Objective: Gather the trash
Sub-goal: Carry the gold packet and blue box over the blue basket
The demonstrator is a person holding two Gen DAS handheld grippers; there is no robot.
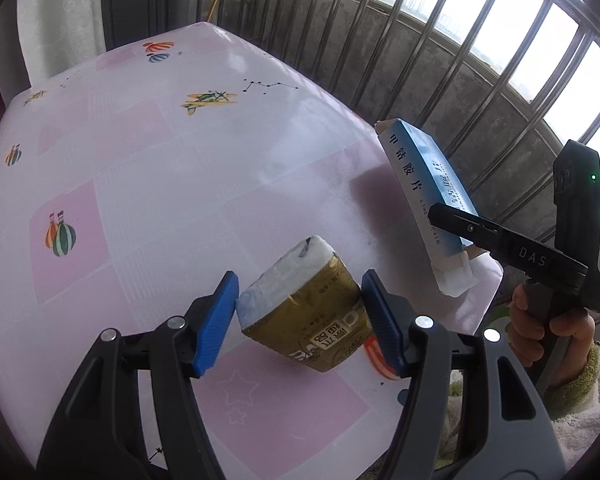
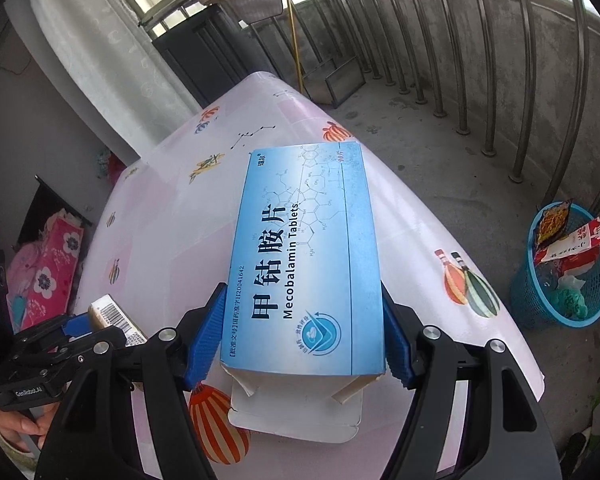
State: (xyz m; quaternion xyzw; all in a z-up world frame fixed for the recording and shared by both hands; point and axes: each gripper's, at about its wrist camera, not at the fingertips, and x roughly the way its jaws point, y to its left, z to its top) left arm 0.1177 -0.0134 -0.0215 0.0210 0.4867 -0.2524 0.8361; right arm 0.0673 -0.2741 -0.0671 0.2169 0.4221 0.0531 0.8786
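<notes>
My left gripper [image 1: 298, 312] is shut on a gold tissue pack [image 1: 306, 316] and holds it just above the pink tablecloth [image 1: 160, 184]. Its blue pads press the pack's two sides. My right gripper [image 2: 302, 332] is shut on a blue medicine box [image 2: 304, 260] marked Mecobalamin Tablets, whose near end flap hangs open. In the left wrist view the same medicine box [image 1: 428, 200] hangs tilted over the table's right edge, held by the right gripper [image 1: 456, 226]. In the right wrist view the left gripper [image 2: 88, 326] with the tissue pack [image 2: 114, 316] shows at lower left.
A blue mesh basket [image 2: 560, 272] with wrappers in it stands on the concrete floor right of the table. Metal railing bars [image 2: 496, 80] run along the far side. A white curtain [image 2: 100, 52] and a pink floral cloth [image 2: 48, 268] lie to the left.
</notes>
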